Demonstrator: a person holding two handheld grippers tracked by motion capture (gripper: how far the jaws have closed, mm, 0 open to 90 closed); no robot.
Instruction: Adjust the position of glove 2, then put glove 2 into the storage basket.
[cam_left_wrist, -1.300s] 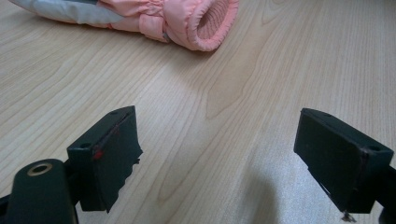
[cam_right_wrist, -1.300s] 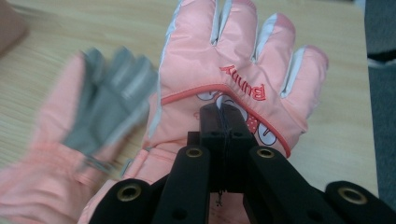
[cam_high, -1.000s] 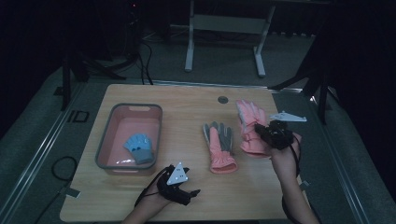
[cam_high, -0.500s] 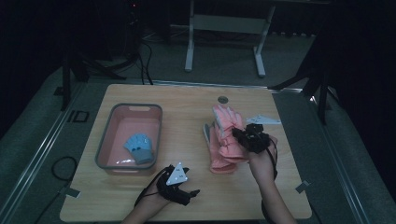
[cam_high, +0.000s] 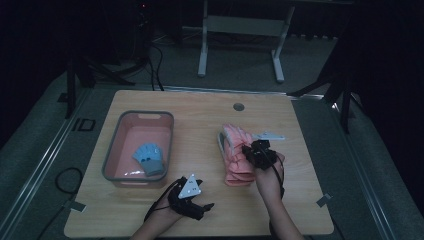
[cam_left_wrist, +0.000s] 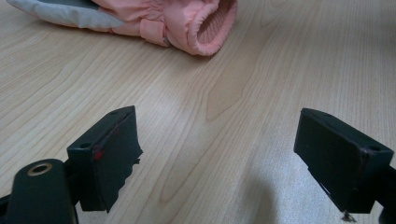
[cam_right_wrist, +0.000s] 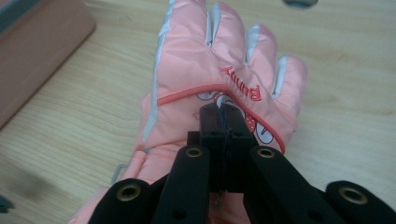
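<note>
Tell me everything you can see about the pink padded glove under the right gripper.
The pink padded glove looks like quilted nylon, with grey strips between its fingers, a coral piped seam and embroidered "Bunny" lettering. It lies flat, back up, stacked on a second pink glove on the wooden table, right of the pink bin. The right gripper, shut, pinches its fabric.

The high view is dim, its surroundings near black; both gripper views are bright, soft-shadowed, slightly blurred.
</note>
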